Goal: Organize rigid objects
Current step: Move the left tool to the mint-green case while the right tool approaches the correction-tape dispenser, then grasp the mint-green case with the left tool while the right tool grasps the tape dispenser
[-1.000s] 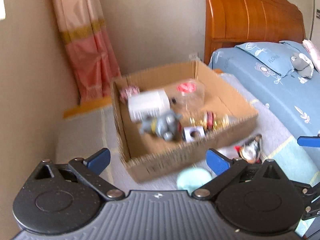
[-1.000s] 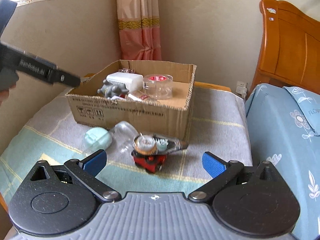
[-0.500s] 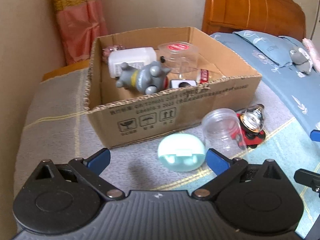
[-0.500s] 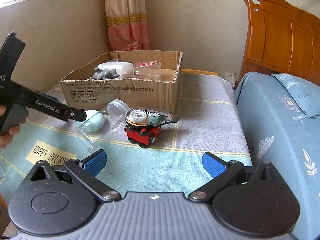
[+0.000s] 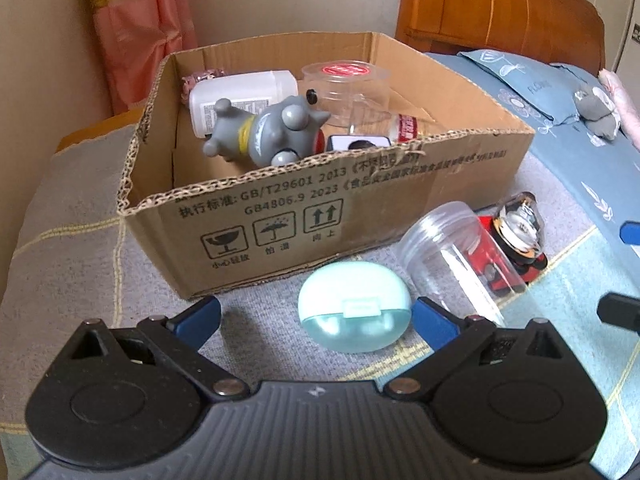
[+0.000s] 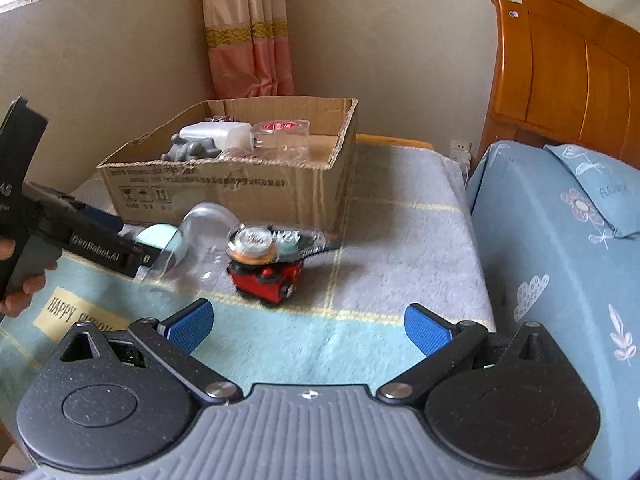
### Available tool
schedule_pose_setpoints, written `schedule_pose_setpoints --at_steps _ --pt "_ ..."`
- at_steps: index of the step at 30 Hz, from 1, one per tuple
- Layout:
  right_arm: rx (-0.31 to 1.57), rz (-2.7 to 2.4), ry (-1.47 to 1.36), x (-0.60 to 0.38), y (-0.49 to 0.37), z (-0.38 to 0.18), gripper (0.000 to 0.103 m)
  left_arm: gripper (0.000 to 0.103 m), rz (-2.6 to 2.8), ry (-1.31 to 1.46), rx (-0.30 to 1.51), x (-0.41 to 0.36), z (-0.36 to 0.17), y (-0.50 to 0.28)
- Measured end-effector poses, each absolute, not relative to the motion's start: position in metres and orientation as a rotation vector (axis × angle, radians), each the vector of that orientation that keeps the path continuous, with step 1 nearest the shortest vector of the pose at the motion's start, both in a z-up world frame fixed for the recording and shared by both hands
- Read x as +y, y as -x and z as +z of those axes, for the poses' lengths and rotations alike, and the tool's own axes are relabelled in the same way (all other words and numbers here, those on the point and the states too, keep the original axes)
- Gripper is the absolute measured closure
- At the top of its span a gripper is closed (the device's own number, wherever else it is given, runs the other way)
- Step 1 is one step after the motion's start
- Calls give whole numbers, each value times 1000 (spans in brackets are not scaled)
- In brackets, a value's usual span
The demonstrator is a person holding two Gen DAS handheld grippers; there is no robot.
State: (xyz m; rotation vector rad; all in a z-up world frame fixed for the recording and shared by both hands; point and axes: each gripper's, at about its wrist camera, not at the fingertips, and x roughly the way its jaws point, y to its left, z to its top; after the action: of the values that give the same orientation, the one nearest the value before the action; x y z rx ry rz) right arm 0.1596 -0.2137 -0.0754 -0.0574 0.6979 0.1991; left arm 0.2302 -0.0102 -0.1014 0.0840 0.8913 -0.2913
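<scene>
A mint green case point(image 5: 355, 307) lies on the blanket in front of the cardboard box point(image 5: 280, 216), between the open fingers of my left gripper point(image 5: 316, 318), nearer the right one. A clear plastic jar point(image 5: 452, 256) lies on its side to its right. Beyond it sits a red toy car point(image 6: 266, 276) with a tape dispenser point(image 6: 264, 242) on top. The box holds a grey figurine point(image 5: 268, 134), a white bottle point(image 5: 240, 96) and a clear tub point(image 5: 346, 84). My right gripper point(image 6: 308, 326) is open and empty, short of the red car.
The box point(image 6: 240, 184) stands on a grey and blue blanket point(image 6: 360, 320). A bed with blue bedding point(image 6: 560, 240) and a wooden headboard point(image 6: 560, 64) runs along the right. A pink curtain point(image 6: 248, 28) hangs behind the box. A hand point(image 6: 20, 280) holds the left gripper.
My left gripper has dropped from above the box and closed in on the mint case. My right gripper has moved nearer the red car.
</scene>
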Motion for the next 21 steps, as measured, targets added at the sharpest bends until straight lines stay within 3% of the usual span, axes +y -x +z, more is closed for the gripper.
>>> schedule_pose_setpoints --at_steps 21 --pt "699 426 93 -207 -235 -92 0 1 -230 -107 908 0 -109 -223"
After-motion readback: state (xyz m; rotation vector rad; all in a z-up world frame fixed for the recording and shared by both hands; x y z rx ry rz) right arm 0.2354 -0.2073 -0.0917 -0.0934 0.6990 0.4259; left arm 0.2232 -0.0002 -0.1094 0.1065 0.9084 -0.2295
